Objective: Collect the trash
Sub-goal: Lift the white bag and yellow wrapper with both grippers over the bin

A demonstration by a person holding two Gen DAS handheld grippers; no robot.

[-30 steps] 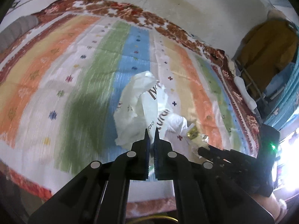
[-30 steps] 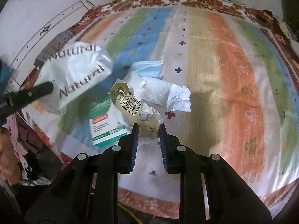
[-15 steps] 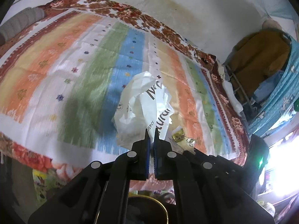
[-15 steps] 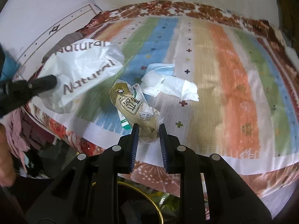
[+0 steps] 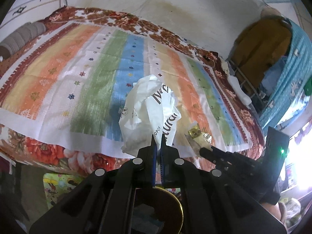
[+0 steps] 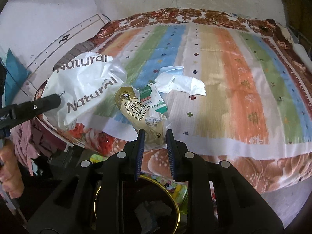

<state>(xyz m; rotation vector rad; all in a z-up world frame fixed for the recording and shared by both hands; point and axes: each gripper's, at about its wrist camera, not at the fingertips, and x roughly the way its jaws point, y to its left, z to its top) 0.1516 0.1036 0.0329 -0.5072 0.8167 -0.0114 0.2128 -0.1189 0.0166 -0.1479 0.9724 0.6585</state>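
The left tool (image 5: 158, 136) is clamped on the lower edge of a crumpled white plastic bag (image 5: 150, 109) printed "Natural", its fingers nearly together with only the thin film between them. The bag hangs in the air over the near edge of the bed (image 5: 58, 136), past the white border of the striped bedspread (image 5: 109, 62).

The right tool (image 6: 155, 134) is clamped on a tan snack wrapper (image 6: 140, 115) with a gold-coloured top; its fingers (image 6: 140, 138) stand a little apart, pressing the wrapper's crinkled lower end from both sides. The wrapper is held just above the bed's near edge, to the right of the white bag.

Lying on the bedspread behind the wrapper are a green-and-white packet (image 6: 156, 99), a crumpled white tissue wrapper (image 6: 181, 83) and, touching its far side, a pale blue face mask (image 6: 172, 70). The rest of the bedspread to the right and toward the wall is open, flat cloth.

Directly below both tools, off the bed's edge, stands a dark round bin with a gold rim (image 6: 175, 212). Something crumpled and grey-blue lies in it (image 6: 148, 212), though the tool body hides most of the inside. Beside the bin a bright cartoon-printed surface (image 5: 58, 183) shows.
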